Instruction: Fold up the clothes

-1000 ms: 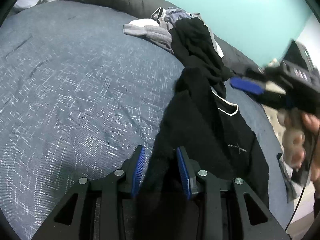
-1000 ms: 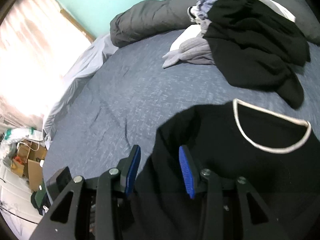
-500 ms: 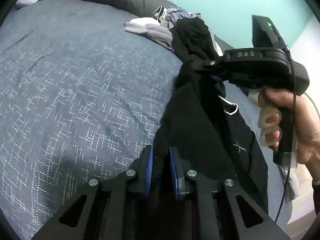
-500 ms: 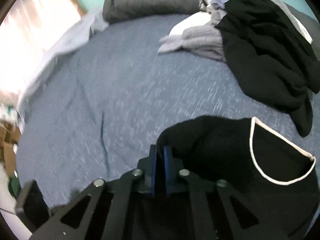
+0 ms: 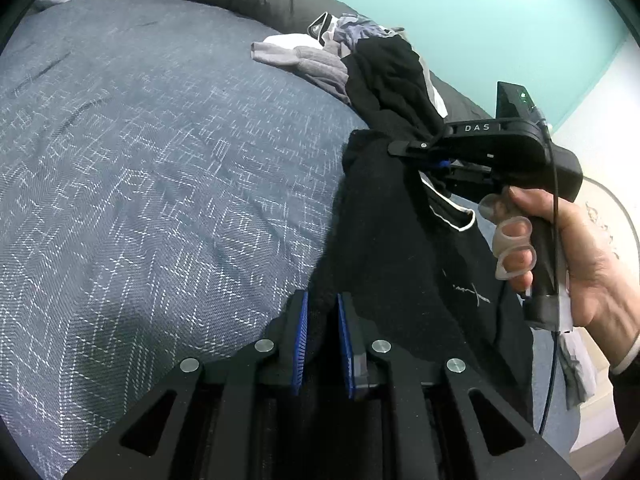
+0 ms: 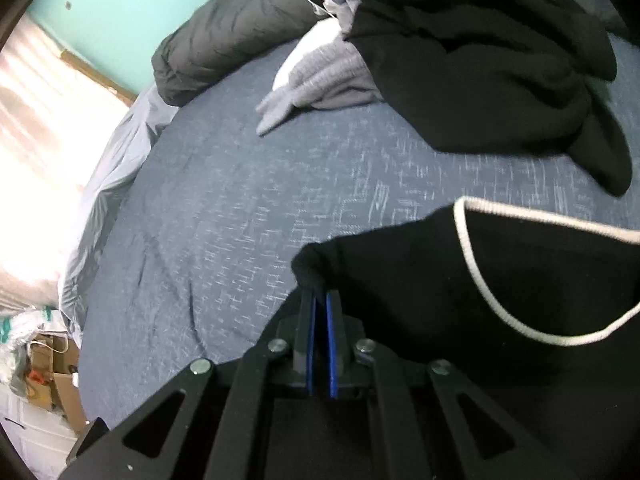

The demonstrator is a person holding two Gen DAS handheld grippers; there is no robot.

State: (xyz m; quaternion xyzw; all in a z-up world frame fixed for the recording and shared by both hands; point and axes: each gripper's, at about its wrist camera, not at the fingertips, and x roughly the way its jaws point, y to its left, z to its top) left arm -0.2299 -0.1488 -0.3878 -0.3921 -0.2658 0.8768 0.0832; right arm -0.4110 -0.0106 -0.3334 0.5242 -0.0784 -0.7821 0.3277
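A black t-shirt (image 5: 400, 248) with a white-trimmed collar (image 6: 516, 320) hangs between both grippers over the blue-grey bed. My left gripper (image 5: 322, 308) is shut on a bunched edge of the shirt, with cloth filling the narrow gap between its blue pads. My right gripper (image 6: 319, 300) is shut on the shirt's shoulder near the collar; the left wrist view shows it as a black tool (image 5: 492, 156) held in a person's hand (image 5: 568, 256). A small white logo (image 5: 470, 294) shows on the shirt's chest.
A pile of unfolded clothes, black (image 6: 492, 60) and grey (image 6: 320, 80), lies at the far side of the bed (image 5: 140, 160). A dark grey duvet roll (image 6: 224, 44) runs along the teal wall. Cardboard boxes (image 6: 48, 372) stand on the floor beside the bed.
Both grippers have closed from open onto the black t-shirt. The right gripper has lifted its shoulder end up off the bed, so the shirt now hangs stretched between them.
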